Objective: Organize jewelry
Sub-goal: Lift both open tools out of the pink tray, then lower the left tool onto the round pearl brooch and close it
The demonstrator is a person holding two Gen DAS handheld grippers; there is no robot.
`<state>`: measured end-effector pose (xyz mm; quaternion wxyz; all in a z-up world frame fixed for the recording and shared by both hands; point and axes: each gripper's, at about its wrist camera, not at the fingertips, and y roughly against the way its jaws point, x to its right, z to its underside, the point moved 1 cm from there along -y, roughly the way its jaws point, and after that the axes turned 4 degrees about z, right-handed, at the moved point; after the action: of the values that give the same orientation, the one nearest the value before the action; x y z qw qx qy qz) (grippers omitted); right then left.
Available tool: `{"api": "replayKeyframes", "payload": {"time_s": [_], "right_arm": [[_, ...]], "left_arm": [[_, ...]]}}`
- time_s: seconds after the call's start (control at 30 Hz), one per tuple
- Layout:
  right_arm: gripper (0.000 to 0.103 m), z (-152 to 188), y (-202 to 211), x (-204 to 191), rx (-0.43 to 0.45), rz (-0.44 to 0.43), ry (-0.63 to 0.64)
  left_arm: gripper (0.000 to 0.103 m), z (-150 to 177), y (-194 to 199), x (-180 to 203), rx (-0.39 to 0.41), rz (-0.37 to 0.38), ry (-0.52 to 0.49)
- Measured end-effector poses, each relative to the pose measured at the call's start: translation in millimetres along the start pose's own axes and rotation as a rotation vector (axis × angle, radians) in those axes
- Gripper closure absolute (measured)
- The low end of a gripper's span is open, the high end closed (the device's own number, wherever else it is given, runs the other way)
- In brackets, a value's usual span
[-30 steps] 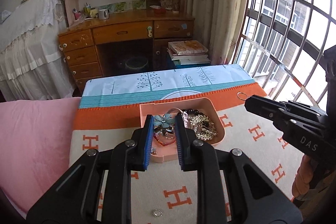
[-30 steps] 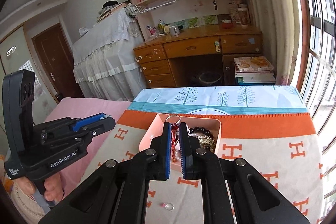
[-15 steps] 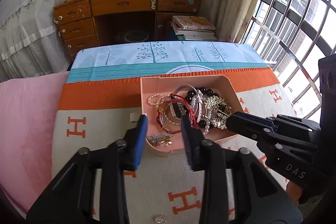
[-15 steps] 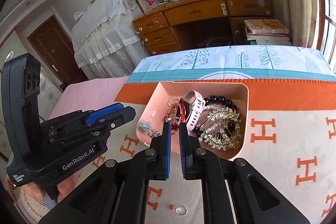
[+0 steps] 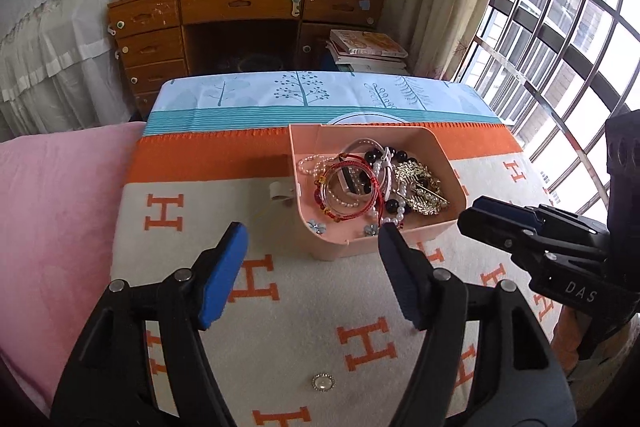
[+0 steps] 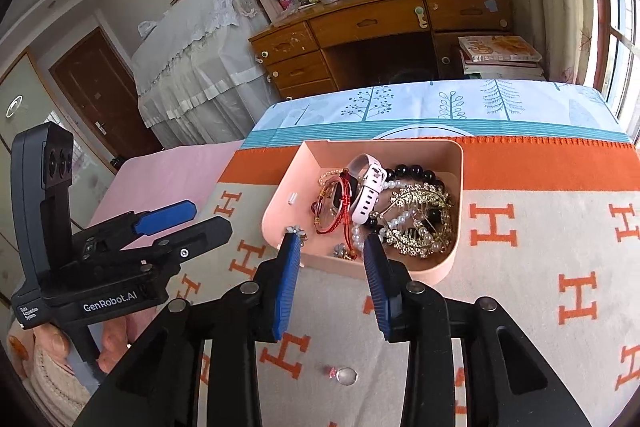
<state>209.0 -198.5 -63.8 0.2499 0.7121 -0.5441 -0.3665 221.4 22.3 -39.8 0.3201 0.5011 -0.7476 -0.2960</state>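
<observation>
Both grippers empty over the tray

Left gripper and right gripper hang fingers-apart above the pink tray, probably lining up another pick.

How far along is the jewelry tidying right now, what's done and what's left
Done: the pink tray already holds red bracelets, a watch, black beads and a gold hairpiece. In hand: nothing; the left gripper and right gripper are both open and empty. Left: the round brooch lying on the blanket.
</observation>
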Motion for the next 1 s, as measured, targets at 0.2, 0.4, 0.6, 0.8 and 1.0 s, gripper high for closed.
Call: {"api": "replayKeyframes", "payload": {"time_s": [0.2,0.4,0.6,0.8,1.0], "right_arm": [[0.067,23,12,-2,-0.026,0.003,-0.001],[0.066,45,22,-2,-0.032,0.016,-0.013],[0.066,71,25,-2,-0.046,0.029,-0.027],[0.066,102,19,5,-0.082,0.035,-0.045],[0.066,127,9,13,-0.111,0.031,-0.069]], "left_arm": [[0.038,16,24,4,0.022,-0.003,-0.047],[0.038,37,37,11,0.029,0.0,-0.106],[0.038,69,30,11,-0.01,0.024,-0.152],[0.039,103,17,7,-0.038,0.051,-0.23],[0.053,127,4,-1,-0.066,0.085,-0.296]]}}
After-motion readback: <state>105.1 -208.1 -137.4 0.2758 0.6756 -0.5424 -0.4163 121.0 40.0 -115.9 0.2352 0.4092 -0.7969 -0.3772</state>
